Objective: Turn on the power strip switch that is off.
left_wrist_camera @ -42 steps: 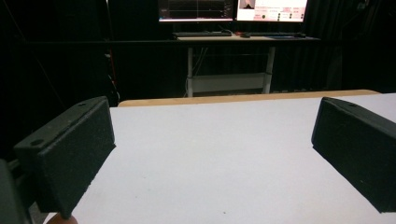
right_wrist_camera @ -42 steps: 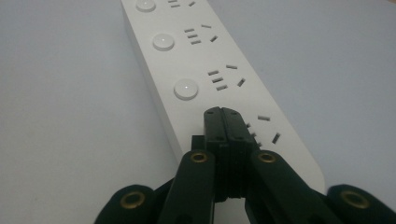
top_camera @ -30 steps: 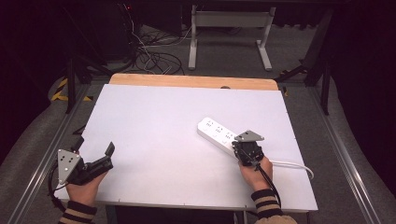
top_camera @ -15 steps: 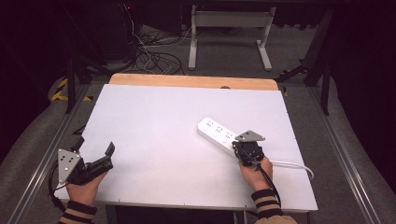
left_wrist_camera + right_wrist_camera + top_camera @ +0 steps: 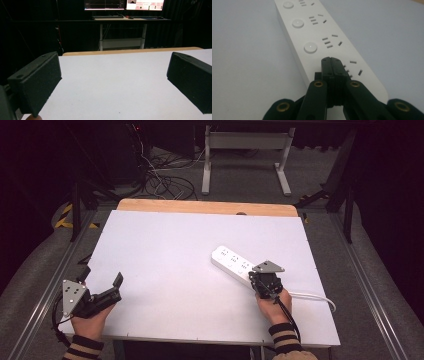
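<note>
We are seeing a white table (image 5: 165,255) glowing evenly under overhead light while the room around it is sinking into near black. Monitors (image 5: 123,4) are glaring, overexposed. Up close, the power strip (image 5: 322,35) is blurring toward its far end, with soft shadows.

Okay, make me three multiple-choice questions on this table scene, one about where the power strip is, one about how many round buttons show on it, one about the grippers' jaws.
1. Where on the table does the power strip lie?
A. right half, by the right gripper
B. far left corner
C. left half, by the left gripper

2. How many round buttons does the right gripper view show on the strip?
A. one
B. three
C. six

3. How do the jaws stand?
A. both shut
B. left shut, right open
C. left open, right shut

Answers: 1 A, the strip lies just ahead of the right gripper. 2 B, three white buttons sit in a row. 3 C, the left gripper has jaws wide apart, and the right gripper's meet over the strip.
</note>
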Tool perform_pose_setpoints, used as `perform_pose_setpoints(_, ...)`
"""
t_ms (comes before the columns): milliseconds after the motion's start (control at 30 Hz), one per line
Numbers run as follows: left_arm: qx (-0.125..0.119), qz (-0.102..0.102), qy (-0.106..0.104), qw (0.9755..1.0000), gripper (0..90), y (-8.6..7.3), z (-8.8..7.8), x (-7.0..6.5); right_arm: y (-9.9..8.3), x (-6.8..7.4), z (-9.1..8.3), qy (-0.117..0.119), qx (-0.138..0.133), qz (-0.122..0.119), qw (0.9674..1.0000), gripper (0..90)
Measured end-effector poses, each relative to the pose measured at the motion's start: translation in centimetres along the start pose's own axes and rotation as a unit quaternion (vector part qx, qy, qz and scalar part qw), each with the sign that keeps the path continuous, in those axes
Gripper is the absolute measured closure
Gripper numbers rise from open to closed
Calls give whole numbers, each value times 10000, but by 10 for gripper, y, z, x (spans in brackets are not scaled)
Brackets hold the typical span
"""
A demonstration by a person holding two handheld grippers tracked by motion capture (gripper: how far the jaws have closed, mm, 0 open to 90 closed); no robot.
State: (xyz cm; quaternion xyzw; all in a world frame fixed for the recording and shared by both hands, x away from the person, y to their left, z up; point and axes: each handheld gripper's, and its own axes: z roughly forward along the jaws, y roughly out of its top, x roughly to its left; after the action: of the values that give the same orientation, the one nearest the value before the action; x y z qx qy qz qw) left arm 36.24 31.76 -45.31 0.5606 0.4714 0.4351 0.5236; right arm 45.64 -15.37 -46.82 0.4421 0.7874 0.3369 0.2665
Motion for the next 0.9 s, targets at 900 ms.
perform_pose_setpoints(900, 0, 24, -25, 10000, 0, 0, 0, 0, -2, 2, 1, -90, -102, -31, 9999, 900)
